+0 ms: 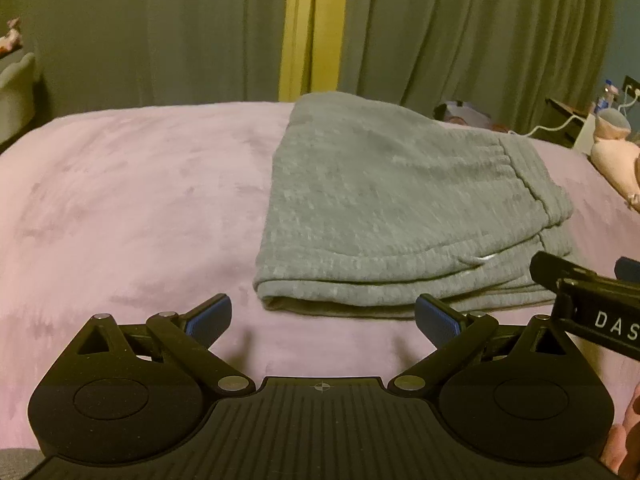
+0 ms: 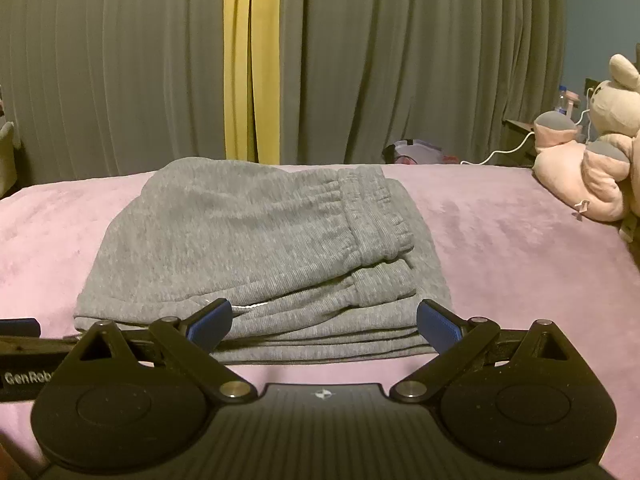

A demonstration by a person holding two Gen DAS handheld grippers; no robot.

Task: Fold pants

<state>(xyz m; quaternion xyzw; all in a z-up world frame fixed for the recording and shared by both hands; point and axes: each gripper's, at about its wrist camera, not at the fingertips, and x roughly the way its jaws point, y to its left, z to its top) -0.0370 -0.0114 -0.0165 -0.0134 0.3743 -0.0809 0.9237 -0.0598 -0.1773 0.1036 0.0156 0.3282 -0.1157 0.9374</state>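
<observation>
Jaws on both the left gripper [image 1: 323, 322] and right gripper [image 2: 324, 324] stand wide apart and empty, just short of the grey pants [image 2: 256, 248], which lie stacked in layers on the pink bed [image 2: 500, 248]; folding looks finished, so next comes only withdrawal or a light smoothing

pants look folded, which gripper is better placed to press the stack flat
Right, probably. The right gripper faces the pants squarely, its open jaws spanning the near edge. The left gripper sits off to the left, mostly over bare blanket.
</observation>
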